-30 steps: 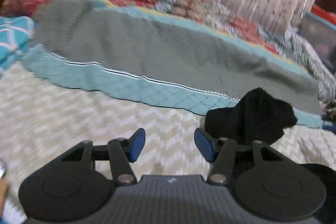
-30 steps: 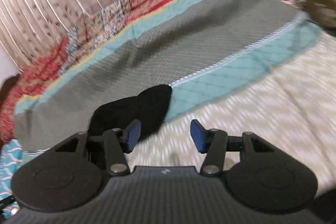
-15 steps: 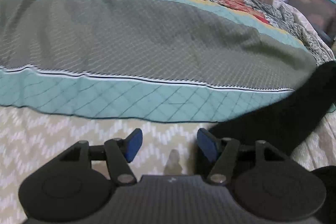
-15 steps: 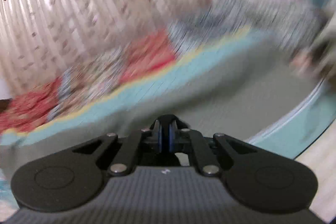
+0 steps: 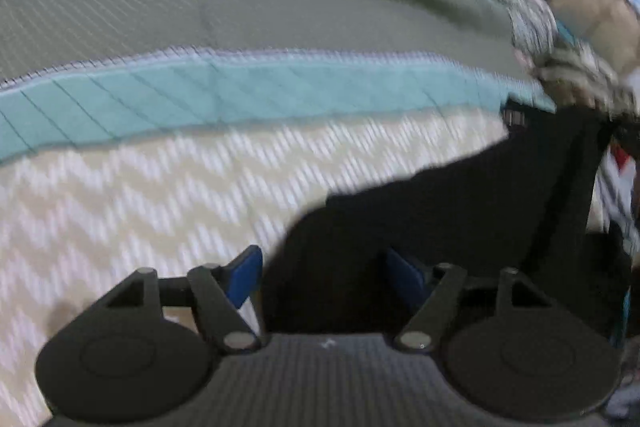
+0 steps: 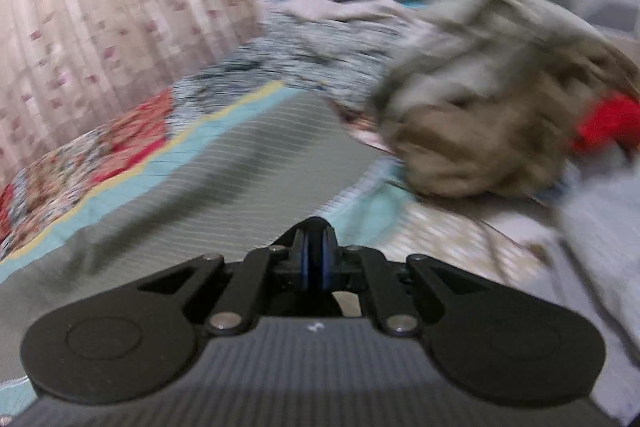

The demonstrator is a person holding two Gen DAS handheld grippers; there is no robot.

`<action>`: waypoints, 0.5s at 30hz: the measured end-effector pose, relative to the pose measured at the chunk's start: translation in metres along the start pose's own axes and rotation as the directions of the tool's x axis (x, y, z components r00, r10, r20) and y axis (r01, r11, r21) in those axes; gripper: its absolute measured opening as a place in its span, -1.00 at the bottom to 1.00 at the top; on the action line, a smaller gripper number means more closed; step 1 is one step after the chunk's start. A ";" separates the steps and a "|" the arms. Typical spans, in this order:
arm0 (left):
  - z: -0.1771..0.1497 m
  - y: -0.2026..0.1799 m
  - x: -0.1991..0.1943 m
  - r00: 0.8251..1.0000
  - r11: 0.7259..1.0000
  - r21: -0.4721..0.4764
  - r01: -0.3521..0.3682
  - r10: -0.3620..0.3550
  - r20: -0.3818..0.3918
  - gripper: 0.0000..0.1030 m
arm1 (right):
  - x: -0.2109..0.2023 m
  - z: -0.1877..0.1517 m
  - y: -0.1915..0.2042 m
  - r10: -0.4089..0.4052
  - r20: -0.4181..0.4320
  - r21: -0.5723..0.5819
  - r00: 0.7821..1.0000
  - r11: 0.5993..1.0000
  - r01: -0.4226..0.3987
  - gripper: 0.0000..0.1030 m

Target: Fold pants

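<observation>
We hold the left gripper (image 5: pixel 322 277) released, jaws wide, directly over the near end of the black pants (image 5: pixel 460 211). The garment lies between and ahead of these tongs, and its long axis runs forward and to the right of them, rising toward the upper right of the left wrist view. The left gripper is therefore the nearer one for the next pinch.

We hold the right gripper (image 6: pixel 315 259) clenched, pads pressed together. No black cloth shows between them in the right wrist view, which is blurred, so we cannot confirm that it grips the far end.

The pants are dark, limp, matte fabric with a soft irregular edge. They rest on a cream zigzag bedspread (image 5: pixel 140 195). Beyond the tongs lies a grey-and-teal quilted blanket (image 5: pixel 240 27). Ahead and right of the right gripper sits a crumpled tan clothing heap (image 6: pixel 480 115).
</observation>
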State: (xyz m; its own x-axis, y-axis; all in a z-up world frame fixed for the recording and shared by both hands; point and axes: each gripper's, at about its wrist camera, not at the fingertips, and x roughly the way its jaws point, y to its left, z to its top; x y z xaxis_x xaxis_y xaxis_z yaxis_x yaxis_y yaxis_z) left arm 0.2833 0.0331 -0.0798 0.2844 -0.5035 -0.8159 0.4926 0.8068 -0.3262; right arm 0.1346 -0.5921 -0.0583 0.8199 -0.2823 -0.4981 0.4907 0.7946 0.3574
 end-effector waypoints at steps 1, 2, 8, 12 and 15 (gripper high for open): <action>-0.006 -0.004 0.002 1.000 1.000 0.011 -0.002 0.002 -0.010 -0.02 | 0.001 -0.005 -0.009 -0.016 -0.010 0.021 1.000 1.000 0.017 -0.82; -0.009 -0.009 0.003 1.000 1.000 0.026 -0.009 0.009 -0.010 -0.22 | 0.003 -0.008 -0.018 -0.030 -0.026 0.040 0.999 0.999 0.031 -0.82; 0.001 -0.017 -0.062 0.979 0.998 0.023 -0.060 0.055 0.198 -0.72 | -0.002 -0.017 -0.017 -0.007 -0.060 0.051 0.998 0.999 0.011 -0.82; -0.004 -0.006 -0.156 0.864 0.985 -0.047 -0.165 0.167 0.475 -0.69 | -0.015 -0.011 0.007 0.163 -0.041 0.112 0.986 0.981 -0.158 -0.81; -0.001 0.005 -0.188 0.696 0.899 -0.175 -0.402 0.424 0.580 -0.61 | -0.009 -0.018 0.049 0.290 -0.060 0.107 0.955 0.953 -0.283 -0.72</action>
State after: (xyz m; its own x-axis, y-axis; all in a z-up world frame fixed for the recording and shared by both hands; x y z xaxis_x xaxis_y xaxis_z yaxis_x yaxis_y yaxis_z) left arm 0.2315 0.1319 0.0717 0.8834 -0.1878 -0.4293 0.1850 0.9815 -0.0487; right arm 0.1461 -0.5408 -0.0509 0.9077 -0.0064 -0.4195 0.2672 0.7796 0.5664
